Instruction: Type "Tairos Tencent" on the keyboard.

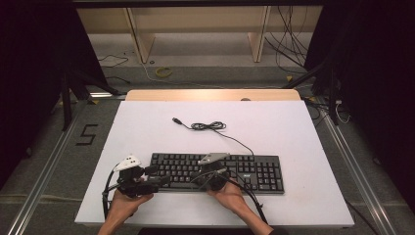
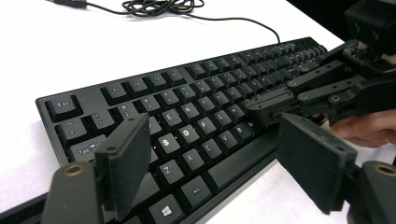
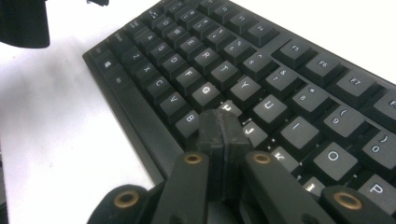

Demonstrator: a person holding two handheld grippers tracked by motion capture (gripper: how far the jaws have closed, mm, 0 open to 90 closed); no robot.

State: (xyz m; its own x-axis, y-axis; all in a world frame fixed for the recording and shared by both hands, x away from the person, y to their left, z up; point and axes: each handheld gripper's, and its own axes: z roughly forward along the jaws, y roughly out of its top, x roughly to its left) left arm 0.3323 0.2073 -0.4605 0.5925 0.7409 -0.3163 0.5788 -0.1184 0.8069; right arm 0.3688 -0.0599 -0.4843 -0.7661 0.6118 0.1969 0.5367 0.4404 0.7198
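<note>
A black keyboard [image 1: 254, 171] lies near the front edge of the white table, seen close up in the left gripper view [image 2: 187, 88] and the right gripper view [image 3: 261, 60]. My left gripper [image 1: 155, 176] is at the keyboard's left end, its jaws open wide over the lower-left keys [image 2: 219, 154] with nothing gripped. My right gripper [image 1: 199, 175] is shut, with nothing between its pads. Its tip [image 3: 219, 126] sits right over the keys around H and N, and it shows from the side in the left gripper view [image 2: 256, 109]. I cannot tell whether it presses a key.
The keyboard's black cable [image 1: 208, 126] is loosely coiled behind it and ends in a USB plug [image 1: 175, 119]. Bare white table [image 1: 147, 132] stretches behind and to both sides. Beyond the far edge are wooden shelf legs [image 1: 139, 39] and floor cables [image 1: 293, 44].
</note>
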